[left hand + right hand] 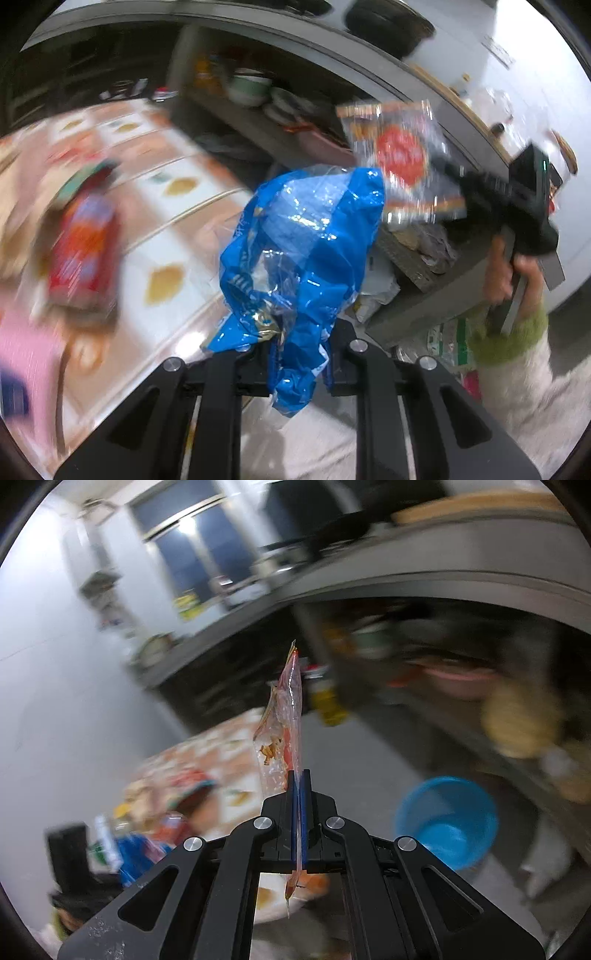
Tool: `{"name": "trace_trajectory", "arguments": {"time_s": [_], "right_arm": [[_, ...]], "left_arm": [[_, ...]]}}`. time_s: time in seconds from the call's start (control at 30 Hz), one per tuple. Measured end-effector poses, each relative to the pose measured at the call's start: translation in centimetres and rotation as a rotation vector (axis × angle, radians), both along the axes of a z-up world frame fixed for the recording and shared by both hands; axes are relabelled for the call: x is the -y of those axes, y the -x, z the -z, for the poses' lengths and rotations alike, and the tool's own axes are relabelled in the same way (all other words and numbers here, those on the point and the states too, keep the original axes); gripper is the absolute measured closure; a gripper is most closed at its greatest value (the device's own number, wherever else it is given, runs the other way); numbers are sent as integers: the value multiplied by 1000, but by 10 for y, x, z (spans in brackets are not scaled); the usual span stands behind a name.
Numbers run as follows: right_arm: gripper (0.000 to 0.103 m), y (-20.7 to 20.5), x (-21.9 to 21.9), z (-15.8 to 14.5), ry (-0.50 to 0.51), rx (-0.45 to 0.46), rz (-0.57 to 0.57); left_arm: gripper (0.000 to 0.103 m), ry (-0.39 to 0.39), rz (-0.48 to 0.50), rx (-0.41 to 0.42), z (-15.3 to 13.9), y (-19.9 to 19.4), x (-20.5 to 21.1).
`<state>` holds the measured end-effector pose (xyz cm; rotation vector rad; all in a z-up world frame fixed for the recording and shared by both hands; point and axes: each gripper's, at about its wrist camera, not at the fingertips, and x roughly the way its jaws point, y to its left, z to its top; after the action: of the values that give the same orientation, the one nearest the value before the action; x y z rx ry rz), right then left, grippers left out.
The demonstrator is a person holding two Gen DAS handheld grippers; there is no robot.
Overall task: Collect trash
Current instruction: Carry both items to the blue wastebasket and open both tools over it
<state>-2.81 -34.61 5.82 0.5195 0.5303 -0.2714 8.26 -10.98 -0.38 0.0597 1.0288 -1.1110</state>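
Note:
My left gripper (299, 350) is shut on a crumpled blue plastic bag (303, 240) that stands up between its fingers. To the upper right, my right gripper (448, 166) holds a clear wrapper with a red round print (399, 155); a hand (498, 266) in a green cuff grips its handle. In the right wrist view, the right gripper (299, 779) is shut on that clear wrapper (284, 720), seen edge-on and sticking upward. The blue bag (136, 856) shows at the lower left there.
A blue bucket (447, 819) stands on the grey floor at the right. A table with a patterned cloth (166, 192) carries a red package (85, 251) and other blurred litter. A grey counter (369, 62) with shelves of bowls (251, 88) runs behind.

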Motion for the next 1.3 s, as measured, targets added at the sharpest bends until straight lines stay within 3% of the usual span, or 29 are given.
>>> {"name": "trace_trajectory", "arguments": {"time_s": [0.17, 0.3, 0.57, 0.83, 1.0, 1.1, 1.17, 1.2, 1.23, 1.27, 1.3], "right_arm": [[103, 26, 22, 31, 36, -92, 172], [103, 23, 38, 61, 62, -185, 262], [103, 19, 101, 131, -40, -324, 355], [103, -1, 150, 198, -202, -415, 418], [103, -19, 171, 227, -244, -480, 448], [102, -30, 181, 242, -258, -503, 464], [97, -37, 185, 250, -259, -517, 472], [95, -38, 187, 253, -255, -515, 479], [81, -39, 188, 255, -259, -508, 483], [60, -39, 189, 257, -264, -504, 488], [53, -38, 191, 259, -263, -499, 500]], "left_arm": [[86, -93, 107, -15, -8, -23, 94], [86, -174, 190, -88, 7, -41, 181], [86, -464, 238, -287, 105, -68, 325], [86, -668, 213, -326, 193, -90, 406], [84, -726, 192, -334, 232, -103, 434], [76, -752, 181, -325, 254, -109, 446], [64, -771, 168, -325, 267, -112, 452], [51, -778, 167, -324, 271, -112, 454], [40, -783, 151, -320, 275, -114, 458], [38, -780, 141, -317, 277, -116, 459], [36, -774, 137, -313, 279, -118, 460]]}}
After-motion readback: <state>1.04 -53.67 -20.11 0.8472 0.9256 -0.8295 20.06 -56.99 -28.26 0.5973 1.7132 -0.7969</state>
